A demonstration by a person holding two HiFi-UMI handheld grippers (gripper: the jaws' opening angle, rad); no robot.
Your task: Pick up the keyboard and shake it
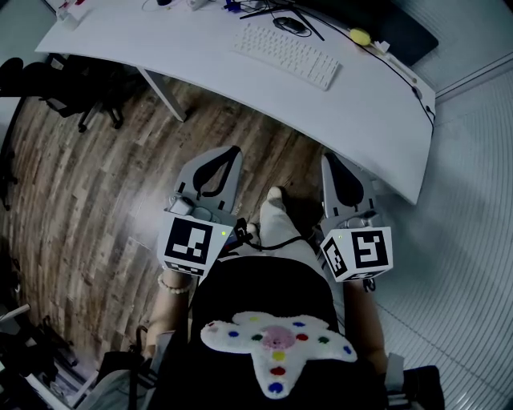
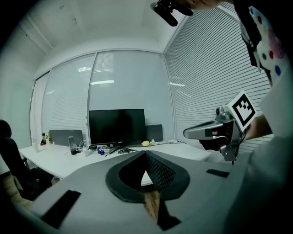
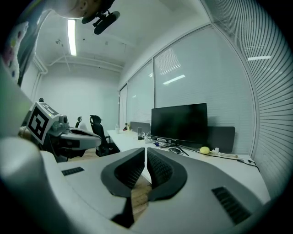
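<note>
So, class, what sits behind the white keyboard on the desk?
Behind the keyboard sit a dark mouse and the monitor on its stand. Anything directly behind the screen is hidden.

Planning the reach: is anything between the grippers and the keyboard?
Nothing visible. The left gripper and right gripper hang over the floor; the desk before the keyboard is bare, the mouse lies behind it.

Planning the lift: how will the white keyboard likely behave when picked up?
The keyboard looks slim and flat: probably light and stiff. It is long, so held at one end it may tilt. Whether a cable tethers it, I cannot tell.
</note>
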